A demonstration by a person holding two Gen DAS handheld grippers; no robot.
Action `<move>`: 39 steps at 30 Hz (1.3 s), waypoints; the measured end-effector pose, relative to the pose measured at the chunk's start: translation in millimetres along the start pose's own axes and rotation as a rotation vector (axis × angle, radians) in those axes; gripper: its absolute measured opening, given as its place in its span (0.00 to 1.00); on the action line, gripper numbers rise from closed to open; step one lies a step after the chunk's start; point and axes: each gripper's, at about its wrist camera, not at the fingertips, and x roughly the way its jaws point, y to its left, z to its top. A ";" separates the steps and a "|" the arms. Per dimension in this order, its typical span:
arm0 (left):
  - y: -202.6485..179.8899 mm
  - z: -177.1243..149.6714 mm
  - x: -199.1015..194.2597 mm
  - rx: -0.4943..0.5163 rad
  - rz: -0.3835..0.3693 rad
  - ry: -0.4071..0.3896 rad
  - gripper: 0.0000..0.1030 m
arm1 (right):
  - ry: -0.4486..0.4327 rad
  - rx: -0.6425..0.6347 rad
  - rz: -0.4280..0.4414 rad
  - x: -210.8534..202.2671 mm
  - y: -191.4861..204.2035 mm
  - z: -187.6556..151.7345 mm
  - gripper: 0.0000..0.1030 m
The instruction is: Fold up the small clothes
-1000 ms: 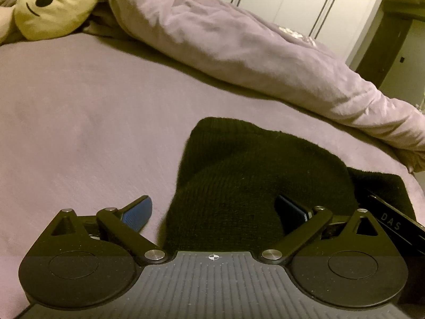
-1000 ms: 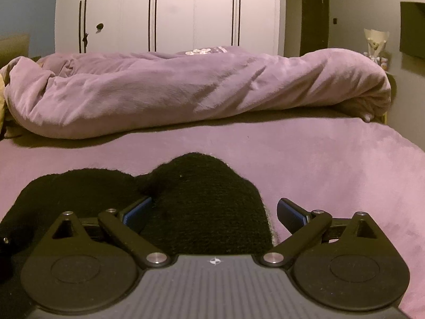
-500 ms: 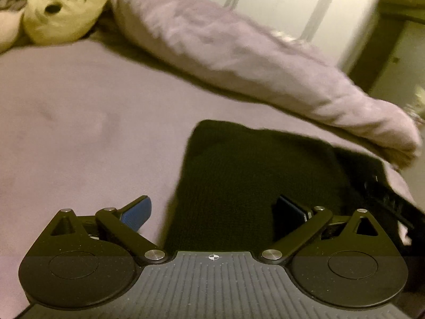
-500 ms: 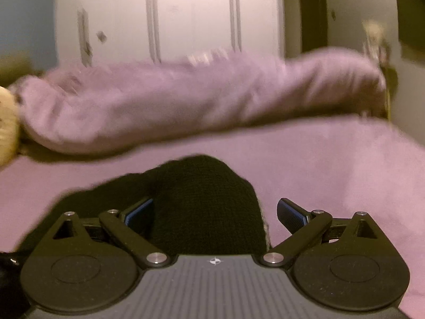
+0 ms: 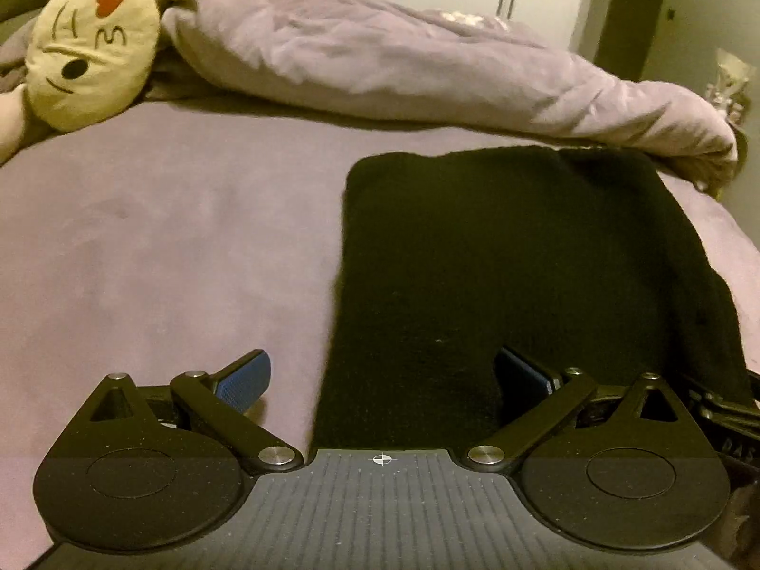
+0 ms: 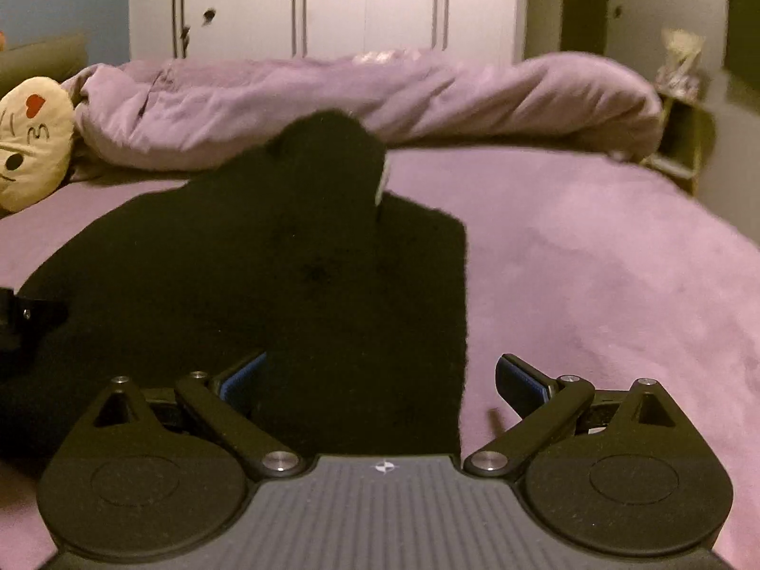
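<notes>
A black knitted garment [image 5: 498,256] lies on the purple bed sheet [image 5: 166,247]. In the left wrist view my left gripper [image 5: 380,380] is open, its fingers wide apart astride the garment's near left edge. In the right wrist view the same garment [image 6: 285,275] shows with a raised hump at its far end. My right gripper [image 6: 380,380] is open, astride the garment's near right edge. Part of the right gripper shows at the right edge of the left wrist view [image 5: 731,408].
A bunched purple duvet [image 5: 403,57] lies across the far side of the bed. A yellow face plush [image 5: 90,47] sits at the far left. White wardrobe doors [image 6: 332,0] stand behind. The bed's right edge and a small side stand [image 6: 684,142] are at far right.
Both grippers have risen and tilted, so more of the garment shows. The garment has been drawn out longer and flatter, with its far end humped up in the right wrist view. Both stay open.
</notes>
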 end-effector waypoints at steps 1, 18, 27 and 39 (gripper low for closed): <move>1.9 1.4 -6.9 -0.021 -0.001 0.014 1.00 | 0.024 0.008 0.000 -2.3 -0.7 6.5 0.96; 11.6 -35.6 -21.0 0.013 0.013 0.094 1.00 | 0.068 -0.162 0.031 -34.6 1.6 -29.1 0.96; 56.9 -49.8 -39.6 -0.097 0.053 0.164 1.00 | 0.111 -0.210 -0.099 -65.1 5.4 -20.0 0.96; 46.7 -98.4 -114.9 -0.065 0.089 0.168 1.00 | 0.306 -0.041 0.041 -140.0 35.1 -58.5 0.96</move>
